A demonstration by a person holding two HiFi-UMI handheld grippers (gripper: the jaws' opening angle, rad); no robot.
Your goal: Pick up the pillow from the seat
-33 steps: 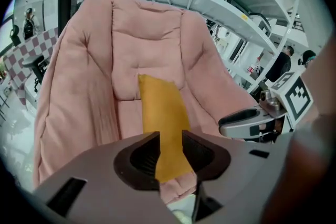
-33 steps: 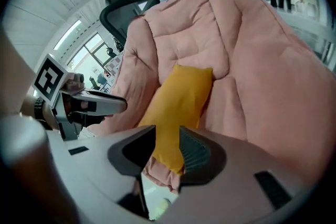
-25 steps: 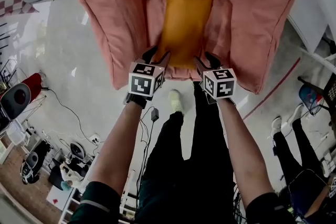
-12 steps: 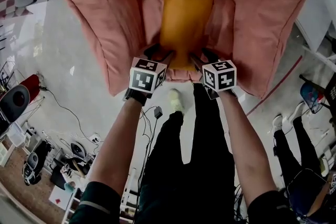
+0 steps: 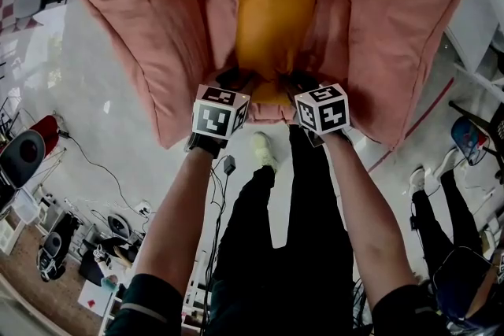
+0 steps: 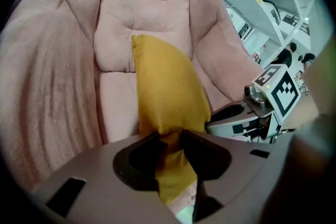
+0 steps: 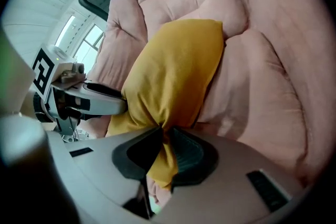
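Observation:
A mustard-yellow pillow (image 5: 272, 24) lies lengthwise on the seat of a pink padded armchair (image 5: 150, 43). My left gripper (image 5: 240, 81) pinches the pillow's near left corner; in the left gripper view the pillow (image 6: 167, 92) bunches between the left gripper (image 6: 169, 140) jaws. My right gripper (image 5: 295, 83) pinches the near right corner, and in the right gripper view the pillow (image 7: 173, 71) fabric is squeezed into the right gripper (image 7: 161, 136) jaws. Both sets of jaws have just been closing on the fabric. The pillow rests on the seat.
The pink armchair (image 7: 268, 86) has thick arms on both sides of the pillow. A person's legs (image 5: 283, 208) stand right before the seat's front edge. Cables and gear (image 5: 55, 240) clutter the floor at lower left; another person's legs (image 5: 441, 208) are at right.
Both grippers have sunk a little onto the pillow's near edge, and their jaws have closed on its two near corners, bunching the fabric.

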